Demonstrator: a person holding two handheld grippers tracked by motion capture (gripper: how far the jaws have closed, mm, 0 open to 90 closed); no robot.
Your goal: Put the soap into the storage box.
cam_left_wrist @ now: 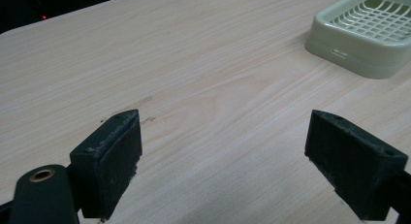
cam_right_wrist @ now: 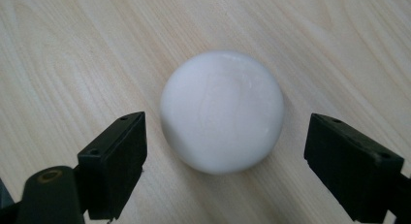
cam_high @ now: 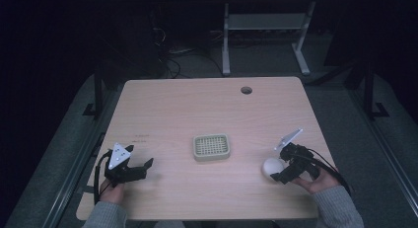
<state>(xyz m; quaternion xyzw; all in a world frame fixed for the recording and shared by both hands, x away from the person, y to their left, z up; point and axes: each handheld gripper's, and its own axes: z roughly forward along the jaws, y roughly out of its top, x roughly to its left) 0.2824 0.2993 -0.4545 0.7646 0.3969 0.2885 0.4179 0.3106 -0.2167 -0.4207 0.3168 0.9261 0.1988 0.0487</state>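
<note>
while the person's hands come in from the near edge of the table [cam_high: 197, 99], the right gripper [cam_high: 282, 165] sits low over the wood at the near right, its jaws spread wide on either side of a white soap [cam_high: 272, 167]; in the right gripper view the soap [cam_right_wrist: 222, 111] lies flat on the table, round and smooth, between the two black jaws and a little ahead of them, with a gap of bare wood showing on each side, so neither jaw touches it; the gap looks narrower at the left jaw than at the right one; the right hand [cam_high: 318, 180] grips the tool from behind, a grey sleeve at the wrist; the left gripper [cam_high: 140, 165] rests at the near left of the table, well apart from the soap, its jaws likewise spread and holding nothing; in the left gripper view its jaws frame plain wood grain, and a pale green dish [cam_left_wrist: 364, 32] with a slotted grid top stands farther off at the upper right; in the high view the dish [cam_high: 212, 146] stands near the middle of the table, between the two grippers, apart from both and from the soap; a round cable hole [cam_high: 246, 90] shows near the far edge.
</note>
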